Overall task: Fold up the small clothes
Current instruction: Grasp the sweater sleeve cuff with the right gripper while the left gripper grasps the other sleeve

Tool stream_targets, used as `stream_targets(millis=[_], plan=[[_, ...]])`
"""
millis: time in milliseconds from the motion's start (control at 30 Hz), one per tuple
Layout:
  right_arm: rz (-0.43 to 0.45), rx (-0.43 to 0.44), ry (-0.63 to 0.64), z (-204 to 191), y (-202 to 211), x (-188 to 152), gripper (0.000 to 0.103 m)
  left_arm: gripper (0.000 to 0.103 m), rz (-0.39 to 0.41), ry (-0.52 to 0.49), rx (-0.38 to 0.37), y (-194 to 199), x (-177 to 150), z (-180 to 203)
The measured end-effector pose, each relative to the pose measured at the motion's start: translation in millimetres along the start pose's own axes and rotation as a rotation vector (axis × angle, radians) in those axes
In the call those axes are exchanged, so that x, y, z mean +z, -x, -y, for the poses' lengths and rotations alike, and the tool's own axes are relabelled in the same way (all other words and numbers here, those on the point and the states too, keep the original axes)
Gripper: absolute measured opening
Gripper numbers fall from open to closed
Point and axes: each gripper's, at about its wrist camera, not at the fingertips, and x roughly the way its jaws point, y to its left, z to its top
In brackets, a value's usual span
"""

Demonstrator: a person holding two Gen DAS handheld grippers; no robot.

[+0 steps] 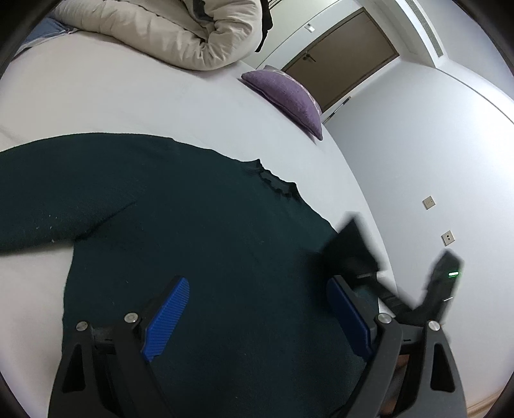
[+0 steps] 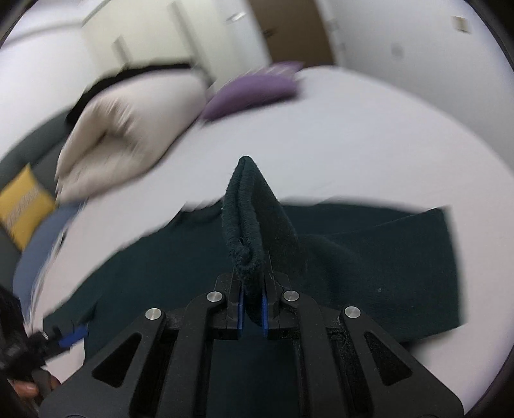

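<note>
Right gripper [image 2: 251,308] jaws pinch sweater [image 2: 257,218]; left gripper [image 1: 257,318] jaws gape, purple cushion [image 1: 286,96] beyond

A dark green knit sweater [image 1: 199,225] lies spread flat on the white bed [image 1: 112,96], its frilled collar toward the purple pillow side. One sleeve stretches out sideways. A folded hem edge is lifted up off the bed into a peak

A white-sheeted bed [image 1: 128,96] fills the frame; a cream quilted duvet [image 1: 167,29] sits upper left, a purple fabric cushion [image 1: 286,96] beside a brown wooden door [image 1: 340,58], and 2 wall sockets [image 1: 429,202] at right.
</note>
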Motion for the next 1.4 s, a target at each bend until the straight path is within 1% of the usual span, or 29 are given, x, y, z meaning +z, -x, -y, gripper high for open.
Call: stream_targets(millis=[33,67,100,133,167,200,233,267,300,333,367,433,467,500,533,567,600,633,667,700,733,767,867,1000,1067,1133,1200,1300,1400], plan=[[-0.032,-0.007,0.02,-19,-14,-11,0.007,0.089,-0.004,0.003,-0.001,-3,2,-1],[-0.08,-0.018,0.028,-28,-35,-19,0.011,0.089,-0.01,0.005,0.0,-8,4,-2],[-0.11,-0.027,0.018,-42,-58,-38,0.011,0.089,-0.023,0.011,-0.002,-13,6,-4],[-0.137,-0.024,-0.016,-38,-70,-44,0.013,0.089,-0.033,0.016,-0.006,-18,8,-3],[-0.128,-0.01,-0.044,-44,-87,-50,0.013,0.089,-0.045,0.02,-0.012,-23,9,-2],[-0.096,0.016,-0.067,-40,-85,-51,0.014,0.089,-0.06,0.019,-0.024,-27,8,-1],[-0.089,0.055,-0.082,-36,-82,-52,0.02,0.089,-0.069,0.015,-0.031,-32,9,2],[-0.099,0.084,-0.093,-37,-87,-64,0.041,0.089,-0.084,0.01,-0.045,-41,9,9],[-0.112,0.138,-0.116,-33,-83,-71,0.053,0.089,-0.097,0.008,-0.053,-49,10,13],[-0.106,0.163,-0.133,-18,-69,-73,0.065,0.089,-0.113,0.007,-0.06,-57,10,18],[-0.083,0.161,-0.139,-40,-63,-70,0.068,0.089,-0.132,0.006,-0.068,-66,10,23],[-0.05,0.188,-0.135,-30,-41,-72,0.069,0.089,-0.176,-0.004,-0.068,-89,10,34],[-0.045,0.206,-0.156,-13,-3,-88,0.069,0.089,-0.201,-0.01,-0.051,-101,9,39],[-0.048,0.216,-0.182,-5,4,-91,0.069,0.085,-0.228,-0.018,-0.036,-114,7,43],[-0.048,0.229,-0.208,6,16,-91,0.069,0.076,-0.245,-0.025,-0.027,-123,5,46],[-0.035,0.245,-0.25,21,23,-93,0.069,0.072,-0.264,-0.034,-0.018,-132,3,50],[-0.021,0.253,-0.28,41,55,-101,0.069,0.064,-0.281,-0.052,-0.001,-142,2,55],[-0.01,0.261,-0.311,53,59,-100,0.069,0.056,-0.278,-0.065,0.016,-145,1,59],[0.002,0.279,-0.362,72,67,-102,0.069,0.051,-0.275,-0.079,0.038,-150,3,62],[0.003,0.29,-0.398,84,70,-103,0.069,0.036,-0.275,-0.085,0.061,-153,3,64],[0.003,0.302,-0.444,100,72,-104,0.069,0.017,-0.276,-0.079,0.082,-153,4,63],[0.0,0.31,-0.486,113,74,-108,0.07,0.013,-0.278,-0.066,0.08,-152,8,61],[0.001,0.341,-0.608,141,61,-113,0.07,0.01,-0.248,-0.078,0.06,-141,10,59],[0.012,0.369,-0.762,166,44,-124,0.07,0.009,-0.133,-0.104,0.047,-102,23,60],[0.024,0.378,-0.807,172,36,-124,0.069,0.009,-0.091,-0.118,0.038,-89,27,59],[0.029,0.39,-0.843,176,29,-120,0.069,0.009,-0.05,-0.126,0.052,-78,31,52],[0.037,0.398,-0.879,181,25,-116,0.069,0.009,-0.028,-0.102,0.065,-73,36,40],[0.08,0.383,-0.933,195,23,-111,0.069,0.009,-0.016,-0.074,0.091,-73,40,20],[0.142,0.309,-0.951,209,27,-108,0.067,0.009,-0.029,-0.055,0.124,-87,40,4]])
